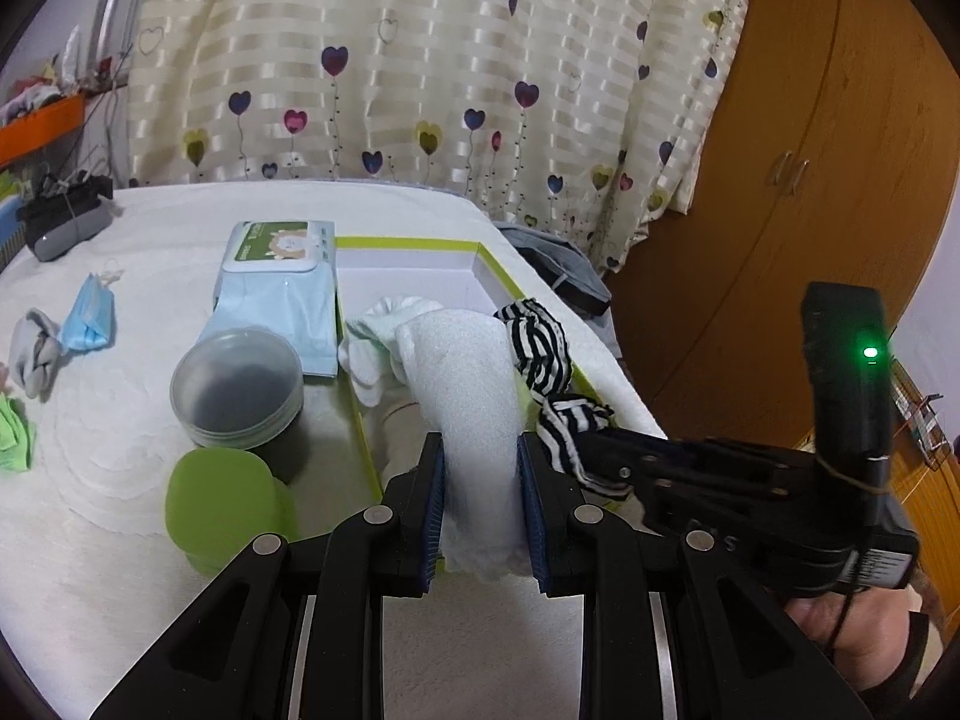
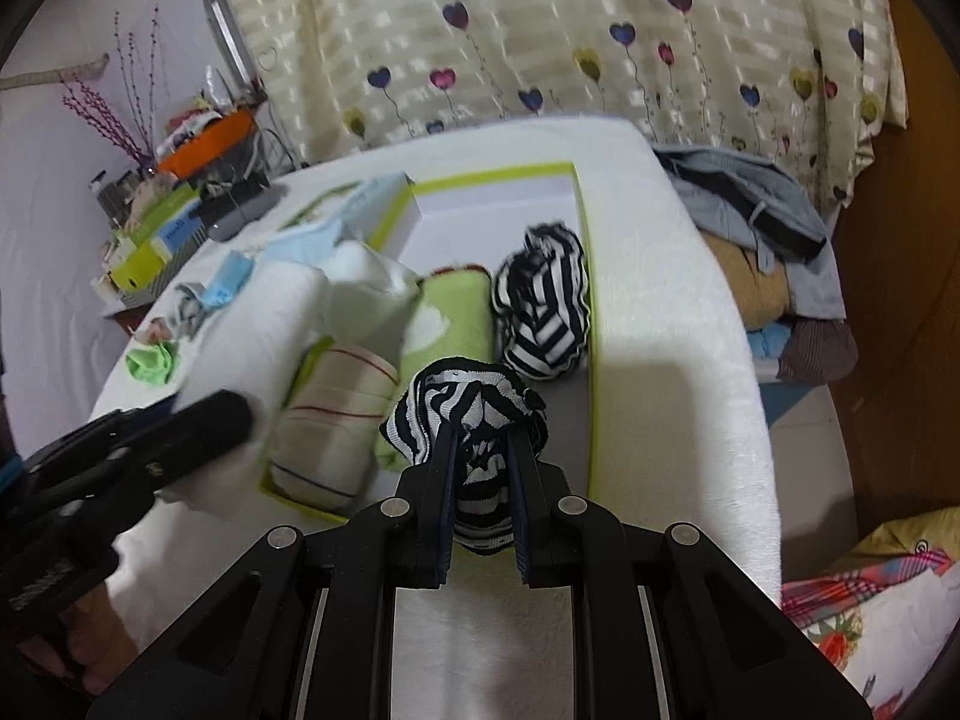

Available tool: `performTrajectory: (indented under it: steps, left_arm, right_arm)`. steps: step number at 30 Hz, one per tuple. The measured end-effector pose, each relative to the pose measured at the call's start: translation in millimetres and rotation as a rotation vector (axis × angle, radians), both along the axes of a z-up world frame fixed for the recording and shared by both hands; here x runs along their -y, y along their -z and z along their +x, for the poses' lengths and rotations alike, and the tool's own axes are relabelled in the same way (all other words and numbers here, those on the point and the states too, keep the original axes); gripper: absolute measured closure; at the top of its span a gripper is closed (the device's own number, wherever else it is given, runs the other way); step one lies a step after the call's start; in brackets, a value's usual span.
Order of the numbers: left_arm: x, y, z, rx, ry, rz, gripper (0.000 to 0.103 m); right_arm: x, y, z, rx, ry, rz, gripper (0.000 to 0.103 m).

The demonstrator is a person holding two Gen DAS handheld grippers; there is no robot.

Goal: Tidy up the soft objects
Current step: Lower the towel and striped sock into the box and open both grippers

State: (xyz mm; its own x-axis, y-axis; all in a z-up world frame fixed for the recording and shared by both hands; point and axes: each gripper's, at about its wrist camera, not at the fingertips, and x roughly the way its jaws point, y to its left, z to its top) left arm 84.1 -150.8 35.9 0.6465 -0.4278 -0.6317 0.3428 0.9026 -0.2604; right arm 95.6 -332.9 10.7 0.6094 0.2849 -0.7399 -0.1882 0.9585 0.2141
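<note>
My left gripper (image 1: pixel 480 456) is shut on a rolled white towel (image 1: pixel 462 372), held over the near end of the green-rimmed white box (image 1: pixel 414 243). My right gripper (image 2: pixel 483 444) is shut on a black-and-white striped cloth (image 2: pixel 468 402), also above the box's (image 2: pixel 498 171) near end. In the left wrist view the right gripper (image 1: pixel 585 447) comes in from the right with that striped cloth (image 1: pixel 564 420). Inside the box lie a second striped bundle (image 2: pixel 543 312), a green cloth (image 2: pixel 450 312), a cream striped roll (image 2: pixel 336 420) and white socks (image 1: pixel 384 330).
On the white table (image 1: pixel 150 228) sit a lidded round container (image 1: pixel 237 384), a green lid (image 1: pixel 222 504), a wipes pack (image 1: pixel 279 276), a blue face mask (image 1: pixel 90 318), a grey sock (image 1: pixel 36 348) and a green cloth (image 1: pixel 15 432). Clothes (image 2: pixel 756 210) are piled to the right.
</note>
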Motion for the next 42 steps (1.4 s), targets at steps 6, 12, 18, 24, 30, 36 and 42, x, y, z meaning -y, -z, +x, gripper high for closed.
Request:
performTrajectory:
  steps: [6, 12, 18, 24, 30, 36, 42]
  left_arm:
    - [1, 3, 4, -0.011, 0.004, -0.003, 0.081]
    - [2, 5, 8, -0.018, 0.002, 0.002, 0.081]
    - [8, 7, 14, -0.027, 0.010, -0.001, 0.081]
    - [23, 12, 19, -0.041, 0.045, -0.002, 0.081]
    - [35, 21, 30, -0.061, 0.052, 0.006, 0.079]
    - [39, 22, 33, -0.073, 0.061, -0.008, 0.069]
    - [37, 15, 26, -0.057, 0.065, -0.007, 0.066]
  right_arm:
    - [3, 7, 18, -0.002, 0.014, 0.005, 0.087]
    - [2, 7, 42, 0.012, 0.022, 0.008, 0.087]
    - [6, 6, 55, 0.025, 0.023, 0.030, 0.083]
    - [11, -5, 33, 0.077, 0.015, 0.004, 0.063]
    - [24, -10, 21, 0.090, 0.043, 0.006, 0.062]
    - [31, -14, 14, 0.095, 0.053, 0.000, 0.062]
    - [28, -22, 6, 0.112, 0.046, -0.007, 0.062]
